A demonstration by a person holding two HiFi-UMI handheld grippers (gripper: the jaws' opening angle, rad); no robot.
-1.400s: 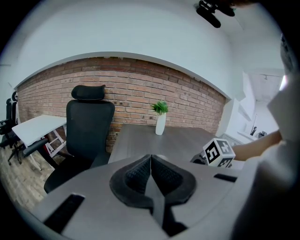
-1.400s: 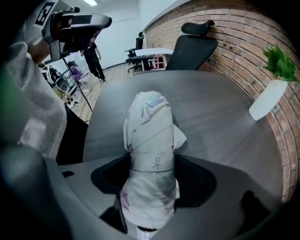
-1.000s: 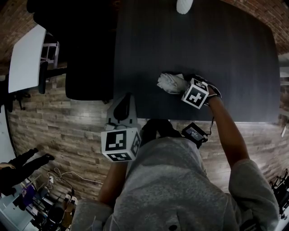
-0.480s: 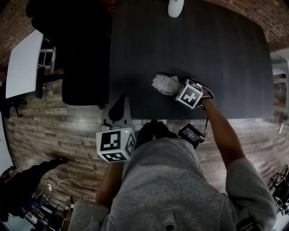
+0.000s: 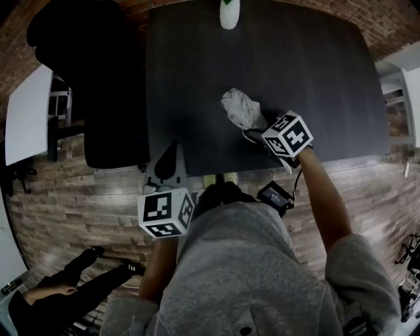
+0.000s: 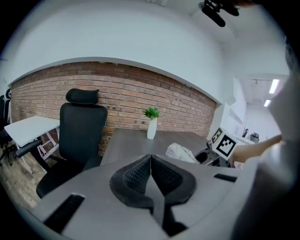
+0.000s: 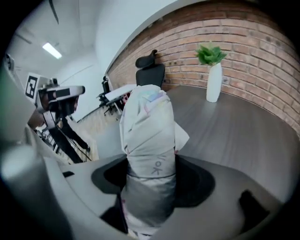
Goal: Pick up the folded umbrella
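Note:
The folded umbrella (image 5: 240, 109) is a pale, rolled bundle above the near part of the dark table (image 5: 197, 79). My right gripper (image 5: 257, 134) is shut on its lower end. In the right gripper view the umbrella (image 7: 147, 140) stands straight up between the jaws, pinched on both sides. The left gripper view shows the umbrella (image 6: 180, 152) small at right, with the right gripper (image 6: 211, 157) behind it. My left gripper (image 5: 168, 164) hangs at the table's near left edge, jaws pressed together with nothing in them (image 6: 151, 176).
A white vase with a green plant (image 5: 228, 12) stands at the table's far edge (image 7: 213, 75) (image 6: 151, 124). A black office chair (image 5: 98, 85) sits left of the table, a white desk (image 5: 26, 111) beyond it. A person's legs (image 5: 65, 289) show at lower left.
The right gripper has swung the umbrella: its free end now points toward the far side instead of lying leftward on the table. The left gripper has barely moved.

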